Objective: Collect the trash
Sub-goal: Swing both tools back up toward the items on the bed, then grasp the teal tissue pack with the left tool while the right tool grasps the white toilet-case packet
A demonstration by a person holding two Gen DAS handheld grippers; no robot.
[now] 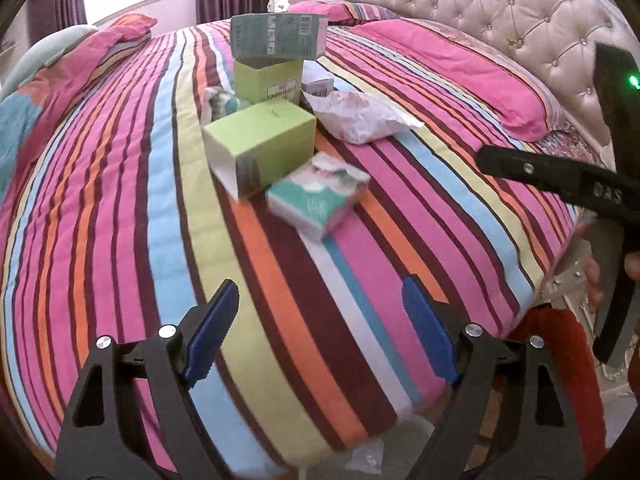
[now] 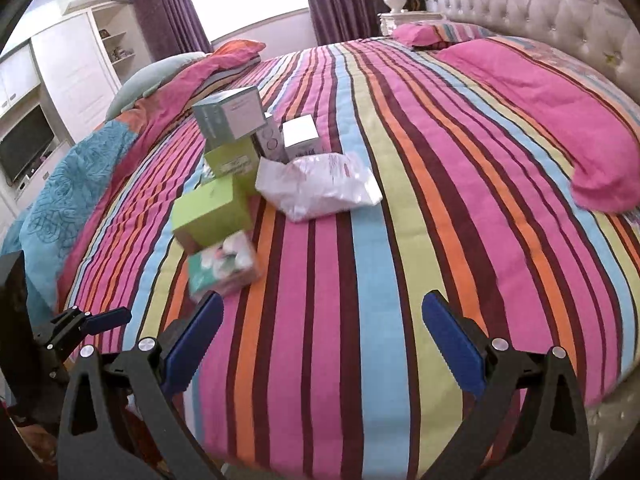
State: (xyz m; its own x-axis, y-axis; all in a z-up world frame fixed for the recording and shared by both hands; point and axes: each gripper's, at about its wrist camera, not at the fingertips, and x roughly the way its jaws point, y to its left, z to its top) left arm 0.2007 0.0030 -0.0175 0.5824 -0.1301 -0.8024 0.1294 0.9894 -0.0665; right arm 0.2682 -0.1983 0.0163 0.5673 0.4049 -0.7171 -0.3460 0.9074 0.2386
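A pile of trash lies on the striped bed. Nearest is a teal tissue pack (image 1: 318,200) (image 2: 224,266). Behind it lies a green carton (image 1: 262,146) (image 2: 212,210) on its side, then an upright green box (image 1: 268,80) (image 2: 232,160) with a teal box (image 1: 278,36) (image 2: 228,114) on top. A crumpled white plastic bag (image 1: 360,116) (image 2: 320,186) lies to the right, with a small white box (image 2: 301,136) behind it. My left gripper (image 1: 320,332) is open and empty, short of the tissue pack. My right gripper (image 2: 324,336) is open and empty, right of the pack.
The striped bedspread (image 2: 400,240) covers the bed. Pink pillows (image 2: 540,112) lie by the tufted headboard (image 1: 500,12). A folded quilt (image 2: 80,184) lies at the left. The bed's edge (image 1: 500,332) is close on the right, with a red object (image 1: 560,360) below it. A white wardrobe (image 2: 72,68) stands far left.
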